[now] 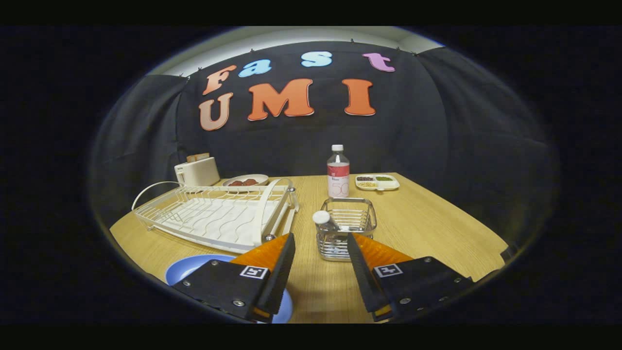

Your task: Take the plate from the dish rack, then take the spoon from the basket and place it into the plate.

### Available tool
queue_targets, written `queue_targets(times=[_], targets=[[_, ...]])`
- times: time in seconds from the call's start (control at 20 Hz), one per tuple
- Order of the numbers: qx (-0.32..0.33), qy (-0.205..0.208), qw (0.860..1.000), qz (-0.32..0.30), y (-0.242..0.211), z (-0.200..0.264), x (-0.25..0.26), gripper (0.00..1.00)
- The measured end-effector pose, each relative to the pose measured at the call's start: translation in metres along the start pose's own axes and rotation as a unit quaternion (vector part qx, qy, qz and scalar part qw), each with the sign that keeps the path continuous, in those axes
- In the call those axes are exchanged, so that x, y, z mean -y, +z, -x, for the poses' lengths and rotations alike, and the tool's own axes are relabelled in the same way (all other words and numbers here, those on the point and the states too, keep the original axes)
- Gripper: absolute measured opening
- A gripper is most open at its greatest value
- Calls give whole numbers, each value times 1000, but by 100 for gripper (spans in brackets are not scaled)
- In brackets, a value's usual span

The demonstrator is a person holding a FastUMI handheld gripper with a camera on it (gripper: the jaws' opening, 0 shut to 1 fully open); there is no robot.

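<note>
Spoon (324,221) stands in the wire basket (362,214) just ahead of the gripper (320,243), whose fingers are spread with nothing between them, while the blue plate (192,266) lies on the worktop (427,223) under the gripper's left finger.

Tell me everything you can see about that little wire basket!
The basket is small, square and open-topped, made of shiny silvery wire. It stands upright on the wooden table, just ahead of the open gripper. A spoon with a white round end leans in its near left corner. A bottle stands behind it; the dish rack sits to its left, apart.
</note>
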State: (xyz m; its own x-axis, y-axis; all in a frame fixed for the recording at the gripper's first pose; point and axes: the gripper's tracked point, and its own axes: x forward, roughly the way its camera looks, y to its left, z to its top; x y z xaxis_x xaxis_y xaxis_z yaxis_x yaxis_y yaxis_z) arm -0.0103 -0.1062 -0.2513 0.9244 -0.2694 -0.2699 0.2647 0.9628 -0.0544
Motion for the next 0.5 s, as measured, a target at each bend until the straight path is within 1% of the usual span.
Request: queue_targets(times=[0.1, 0.15, 0.3, 0.35, 0.45, 0.5], targets=[[17, -10, 1000, 7, 4, -5, 2, 60], [20, -13, 1000, 8, 4, -7, 1, 52], [23, -12, 1000, 12, 1, -12, -3, 41], [30, -15, 999, 16, 3, -13, -2, 34], [35, -24, 999, 22, 6, -15, -1, 27], [39, -27, 999, 23, 8, -16, -1, 26]])
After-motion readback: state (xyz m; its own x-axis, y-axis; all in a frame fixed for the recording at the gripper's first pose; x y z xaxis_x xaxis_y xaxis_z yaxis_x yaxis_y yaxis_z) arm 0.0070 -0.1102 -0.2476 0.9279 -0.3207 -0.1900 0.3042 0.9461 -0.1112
